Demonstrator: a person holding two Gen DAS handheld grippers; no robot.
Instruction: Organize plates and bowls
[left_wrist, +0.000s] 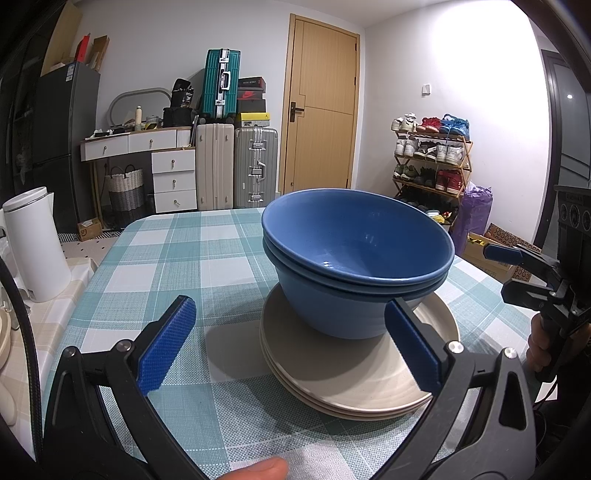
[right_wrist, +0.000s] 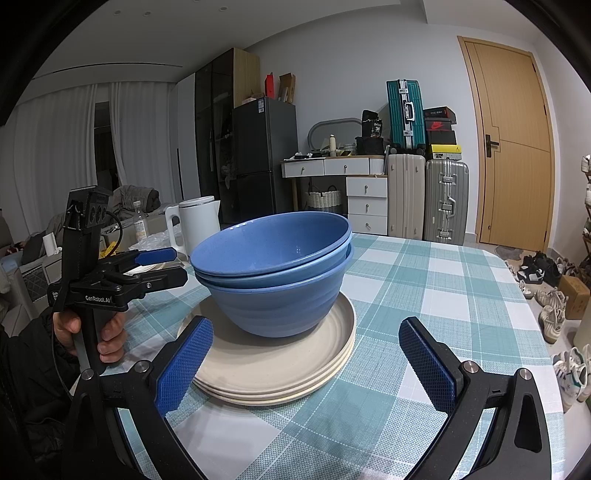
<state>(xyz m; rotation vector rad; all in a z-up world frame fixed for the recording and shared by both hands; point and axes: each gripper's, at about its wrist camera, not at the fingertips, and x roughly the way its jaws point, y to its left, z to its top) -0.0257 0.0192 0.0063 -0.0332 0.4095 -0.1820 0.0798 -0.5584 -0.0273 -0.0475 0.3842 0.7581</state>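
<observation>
**Blue bowls stacked on cream plates, both grippers spread and empty**

Checked teal-and-white woven cloth covers the table (left_wrist: 177, 258), the largest surface in both views. Its far edge curves toward the room; its right edge, in the right wrist view, borders a floor strewn with shoes. Broad bare cloth lies left of the stack in the left wrist view and right of it in the right wrist view.

Near the table's middle stands the stack of round cream plates (right_wrist: 273, 365), apparently three, rims aligned. Two nested deep blue bowls (right_wrist: 273, 266) sit upright on the top plate, the upper one slightly tilted within the lower. Plate rim shows all around the bowl base.

Left gripper (left_wrist: 291, 343): black frame with blue textured pads, jaws spread wide and grasping nothing. Its right pad (left_wrist: 413, 347) overlaps the near rim of the plates in the picture; contact cannot be told. Its left pad hangs over bare cloth.

Right gripper (right_wrist: 306, 365): jaws likewise released wide, empty. Its left pad (right_wrist: 184, 365) lies just beside the plates' near-left rim; whether it touches cannot be told. Its right pad stands over open cloth, apart from the stack.

A white electric kettle (left_wrist: 33, 243) stands beyond the table's left edge, well apart from the stack.
</observation>
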